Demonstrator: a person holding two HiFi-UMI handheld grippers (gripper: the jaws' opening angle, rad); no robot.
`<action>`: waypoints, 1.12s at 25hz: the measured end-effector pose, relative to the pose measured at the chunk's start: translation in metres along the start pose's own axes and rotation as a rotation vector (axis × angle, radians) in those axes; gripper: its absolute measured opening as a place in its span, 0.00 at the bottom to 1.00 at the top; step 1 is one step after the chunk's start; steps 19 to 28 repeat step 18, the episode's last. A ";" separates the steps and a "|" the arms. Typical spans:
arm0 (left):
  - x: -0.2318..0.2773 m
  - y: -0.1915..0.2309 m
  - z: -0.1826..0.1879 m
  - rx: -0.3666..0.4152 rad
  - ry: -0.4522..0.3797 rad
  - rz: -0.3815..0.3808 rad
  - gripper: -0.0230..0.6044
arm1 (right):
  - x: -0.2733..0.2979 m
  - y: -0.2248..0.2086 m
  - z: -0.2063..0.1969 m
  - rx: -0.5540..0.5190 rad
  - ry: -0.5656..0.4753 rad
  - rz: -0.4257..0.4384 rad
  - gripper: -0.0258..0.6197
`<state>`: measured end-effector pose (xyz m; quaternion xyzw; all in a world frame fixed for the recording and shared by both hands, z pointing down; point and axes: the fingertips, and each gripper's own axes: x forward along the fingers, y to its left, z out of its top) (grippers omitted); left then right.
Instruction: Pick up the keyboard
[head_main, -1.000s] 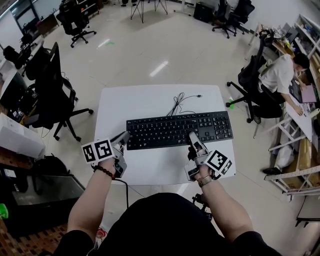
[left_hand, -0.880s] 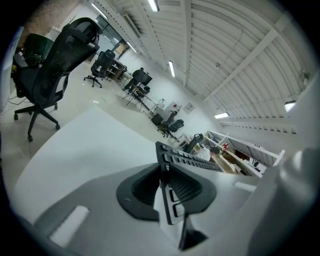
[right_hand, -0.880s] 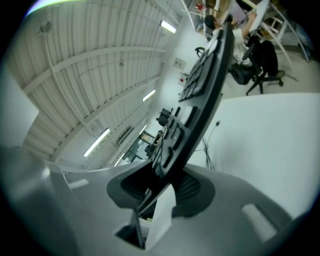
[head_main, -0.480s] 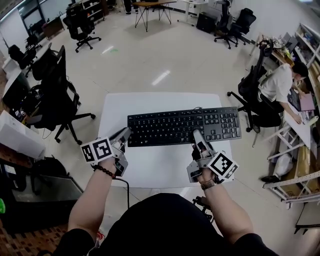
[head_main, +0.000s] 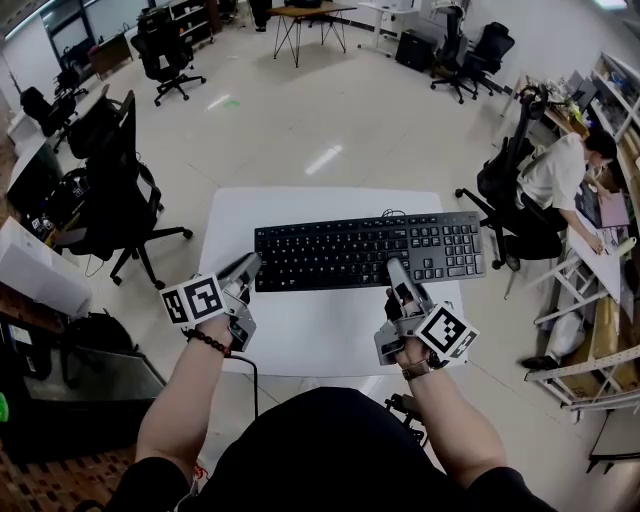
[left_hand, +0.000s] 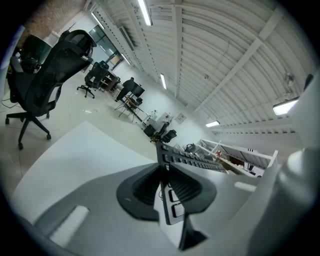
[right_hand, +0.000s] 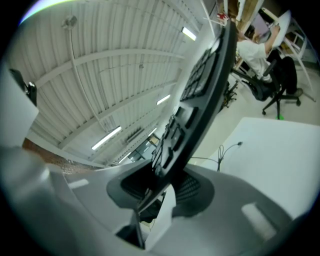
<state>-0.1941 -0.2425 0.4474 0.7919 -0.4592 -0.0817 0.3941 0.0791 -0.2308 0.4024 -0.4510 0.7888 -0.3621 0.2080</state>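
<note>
Higher than a second ago, my left tongs (head_main: 248, 270) clamp the 9 o'clock end of the keyboard (head_main: 365, 250), my right tongs (head_main: 395, 270) its near edge toward 5 o'clock. Gripping wide apart keeps it level, I judge, clear above the white table (head_main: 320, 340).

The left forearm (head_main: 180, 400) and right forearm (head_main: 455, 425) reach up from the lower frame. At centre left, the left gripper (head_main: 249, 268) clamps the keyboard's (head_main: 340, 250) left end. Right of centre, the right gripper (head_main: 396, 270) clamps its near edge.
</note>
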 end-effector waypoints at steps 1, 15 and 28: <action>0.000 0.000 0.000 0.001 -0.002 -0.001 0.14 | 0.000 0.001 0.000 -0.002 -0.001 0.003 0.22; -0.004 0.002 0.003 0.003 -0.002 -0.009 0.14 | 0.000 0.007 -0.002 -0.015 -0.005 0.007 0.22; -0.005 0.003 0.003 0.002 -0.001 -0.010 0.14 | 0.001 0.009 -0.003 -0.022 -0.007 0.011 0.22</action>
